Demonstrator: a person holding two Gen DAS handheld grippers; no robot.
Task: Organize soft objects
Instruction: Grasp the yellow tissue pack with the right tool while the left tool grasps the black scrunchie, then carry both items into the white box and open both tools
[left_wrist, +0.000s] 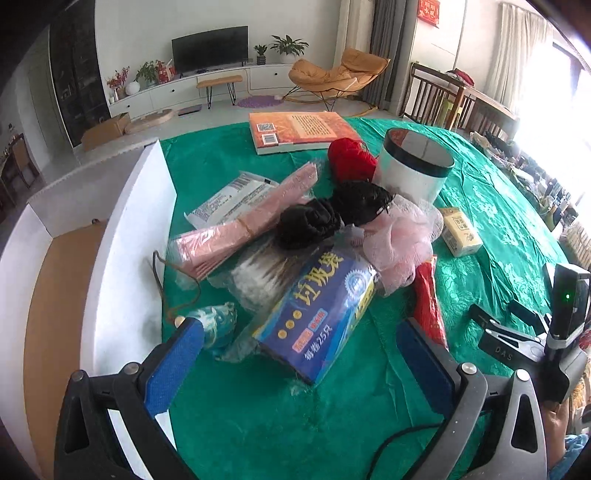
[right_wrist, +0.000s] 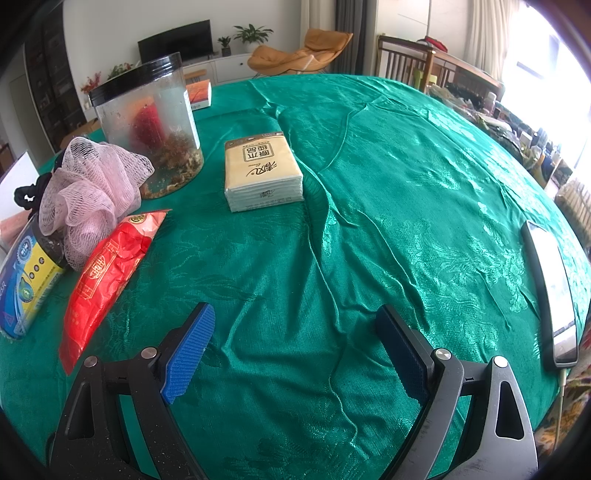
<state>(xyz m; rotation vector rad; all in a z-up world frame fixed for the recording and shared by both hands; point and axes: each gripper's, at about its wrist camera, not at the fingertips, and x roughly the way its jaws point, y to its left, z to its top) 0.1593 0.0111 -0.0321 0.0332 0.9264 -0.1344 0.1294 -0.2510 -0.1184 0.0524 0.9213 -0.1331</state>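
The left gripper (left_wrist: 299, 354) is spread wide, holding nothing, just before the blue bag pack (left_wrist: 314, 314) in the pile beside the white box (left_wrist: 129, 236). The right gripper (right_wrist: 295, 347), also spread and free, hovers over bare cloth (right_wrist: 369, 184), the tissue pack (right_wrist: 260, 171) well ahead. No pick seems started; next, I think, the left must close on 1 soft thing, perhaps the pink puff (left_wrist: 399, 243).

Home living rm, daytime.
TV (left_wrist: 209, 48) on low white cabinet (left_wrist: 192, 90), orange lounge chair (left_wrist: 332, 74), potted plants (left_wrist: 289, 47), curtains (left_wrist: 384, 51).
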